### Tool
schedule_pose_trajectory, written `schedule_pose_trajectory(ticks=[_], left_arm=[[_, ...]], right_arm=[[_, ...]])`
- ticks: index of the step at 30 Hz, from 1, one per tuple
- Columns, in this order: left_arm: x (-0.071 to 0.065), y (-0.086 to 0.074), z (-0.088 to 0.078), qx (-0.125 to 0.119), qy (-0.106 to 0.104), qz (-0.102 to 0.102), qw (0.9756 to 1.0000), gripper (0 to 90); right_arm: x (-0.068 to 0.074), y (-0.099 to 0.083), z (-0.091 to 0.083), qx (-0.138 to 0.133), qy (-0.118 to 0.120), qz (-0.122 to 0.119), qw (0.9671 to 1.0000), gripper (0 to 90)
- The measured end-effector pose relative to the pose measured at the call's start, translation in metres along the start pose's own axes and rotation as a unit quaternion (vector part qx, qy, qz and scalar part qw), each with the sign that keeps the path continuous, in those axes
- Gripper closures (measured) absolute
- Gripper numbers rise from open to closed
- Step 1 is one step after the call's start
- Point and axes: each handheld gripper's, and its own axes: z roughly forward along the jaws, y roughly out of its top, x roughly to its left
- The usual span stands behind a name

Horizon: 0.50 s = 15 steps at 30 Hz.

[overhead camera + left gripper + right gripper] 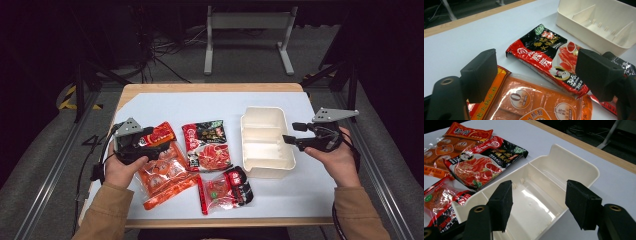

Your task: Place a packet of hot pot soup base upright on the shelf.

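White sheeting covers the wooden table (150,89), with dark floor and cables beyond. Left gripper (150,145) hovers with jaws spread over the orange packet (165,175), gripping nothing; in its own view the pads stand to either side of that packet, with the red-black packet (549,57) just past it. Right gripper (291,134) also hangs spread and empty at the bin's (250,120) right rim. Judging by this, the packing has barely begun: the bin's compartments are bare, and all four packets, including a small orange one (159,134) and a red one (225,189), lie on the sheet beside it. The left gripper hides part of the small orange packet, and the print is too blurred to read.
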Motion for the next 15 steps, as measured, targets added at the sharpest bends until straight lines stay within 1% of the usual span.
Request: schedule_pose_trajectory(ticks=[3,4,7,9,12,15], left_arm=[[-0.001,0.005,0.005,0.004,0.001,0.002,1.0000,19.0],[-0.001,0.007,0.007,0.006,-0.002,0.004,1.0000,19.0],[0.000,0.013,0.015,0.008,-0.005,0.001,1.0000,18.8],[0.001,0.017,0.022,0.010,-0.002,0.003,0.9999,18.8],[0.005,0.025,0.035,0.019,0.002,0.006,0.9998,18.6],[0.006,0.028,0.040,0.018,0.002,0.005,0.9998,18.7]], right_arm=[[-0.001,0.001,-0.001,-0.004,0.000,-0.002,1.0000,39.1],[-0.001,0.001,-0.002,-0.006,-0.001,0.000,1.0000,39.1],[-0.002,0.001,-0.002,-0.009,-0.002,0.002,1.0000,39.1],[-0.003,0.001,-0.002,-0.011,-0.003,0.004,0.9999,39.1],[-0.002,0.002,0.000,-0.010,-0.002,0.000,0.9999,39.1],[-0.003,0.000,0.001,-0.008,0.000,0.002,1.0000,38.9]])
